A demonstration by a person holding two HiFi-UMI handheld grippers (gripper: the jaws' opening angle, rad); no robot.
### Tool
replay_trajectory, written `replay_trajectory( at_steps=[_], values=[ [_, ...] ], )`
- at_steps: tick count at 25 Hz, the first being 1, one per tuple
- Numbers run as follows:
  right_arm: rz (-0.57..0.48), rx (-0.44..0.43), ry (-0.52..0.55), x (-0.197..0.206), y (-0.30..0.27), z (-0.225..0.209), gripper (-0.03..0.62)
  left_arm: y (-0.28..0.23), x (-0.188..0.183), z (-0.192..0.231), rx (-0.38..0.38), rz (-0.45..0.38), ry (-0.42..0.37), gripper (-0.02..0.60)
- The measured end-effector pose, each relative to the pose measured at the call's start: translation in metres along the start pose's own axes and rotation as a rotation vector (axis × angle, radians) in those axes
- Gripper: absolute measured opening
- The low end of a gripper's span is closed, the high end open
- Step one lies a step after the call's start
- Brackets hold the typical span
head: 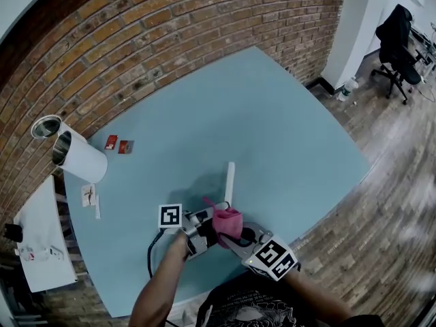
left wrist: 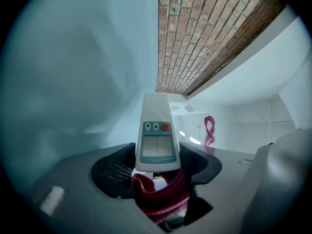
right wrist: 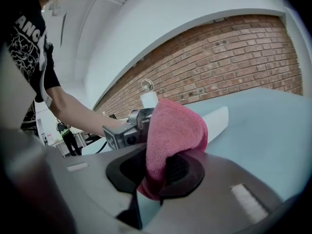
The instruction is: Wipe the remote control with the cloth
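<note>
The light blue table [head: 272,128] is the reference for everything here. Above its near edge, the left gripper [head: 212,218] is clamped on the lower end of a white remote control [head: 230,182]. The remote's long body points from that edge toward the table's middle and is lifted clear of the surface.

In the left gripper view, the left gripper [left wrist: 157,168] has its two dark jaws pressed against the sides of the remote control [left wrist: 156,140]. The remote's face is towards the camera, with two arrow buttons and an orange button above a pale screen.

Also over the table's near edge, the right gripper [head: 240,238] pinches a pink cloth [head: 228,222]. The cloth sits against the held end of the remote, just beside the left gripper's jaws. In the left gripper view, the cloth [left wrist: 161,196] bunches directly under the remote's lower end.

In the right gripper view, the right gripper [right wrist: 158,172] has its jaws closed on a fold of the cloth [right wrist: 173,130], which rises as a rounded hump. The remote control [right wrist: 217,118] shows past it.

Near the table's far left side lie two white cylinders [head: 78,157] and two small red packets [head: 117,144]. A brick wall [head: 170,33] runs along the table's far edge.
</note>
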State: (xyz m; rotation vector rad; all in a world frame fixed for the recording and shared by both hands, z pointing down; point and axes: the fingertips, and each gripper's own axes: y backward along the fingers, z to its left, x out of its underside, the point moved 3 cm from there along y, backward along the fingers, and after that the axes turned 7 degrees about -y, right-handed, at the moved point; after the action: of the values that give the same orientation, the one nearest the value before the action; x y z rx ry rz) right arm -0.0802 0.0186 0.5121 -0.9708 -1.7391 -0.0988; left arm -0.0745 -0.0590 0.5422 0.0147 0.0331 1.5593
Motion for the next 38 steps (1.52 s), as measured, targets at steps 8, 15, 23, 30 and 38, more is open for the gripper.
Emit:
replay_trajectory(
  at_steps=[8, 15, 23, 30, 38],
  values=[
    [0.03, -0.031, -0.05, 0.004, 0.004, -0.004, 0.066, 0.004, 0.0, 0.0, -0.031, 0.023, -0.028, 0.279],
    [-0.055, 0.008, -0.118, -0.013, 0.033, -0.03, 0.066, 0.02, -0.005, 0.009, -0.271, 0.252, -0.309, 0.278],
    [-0.096, 0.042, -0.12, -0.039, 0.046, -0.067, 0.066, 0.018, -0.001, 0.009, -0.526, 0.524, -0.681, 0.279],
    [-0.079, -0.012, -0.104, -0.051, 0.045, -0.086, 0.066, 0.011, -0.003, 0.01, -0.785, 0.701, -1.0, 0.281],
    [-0.031, -0.133, -0.101, -0.062, 0.042, -0.109, 0.066, 0.005, -0.01, 0.016, -1.003, 0.731, -1.174, 0.284]
  ],
)
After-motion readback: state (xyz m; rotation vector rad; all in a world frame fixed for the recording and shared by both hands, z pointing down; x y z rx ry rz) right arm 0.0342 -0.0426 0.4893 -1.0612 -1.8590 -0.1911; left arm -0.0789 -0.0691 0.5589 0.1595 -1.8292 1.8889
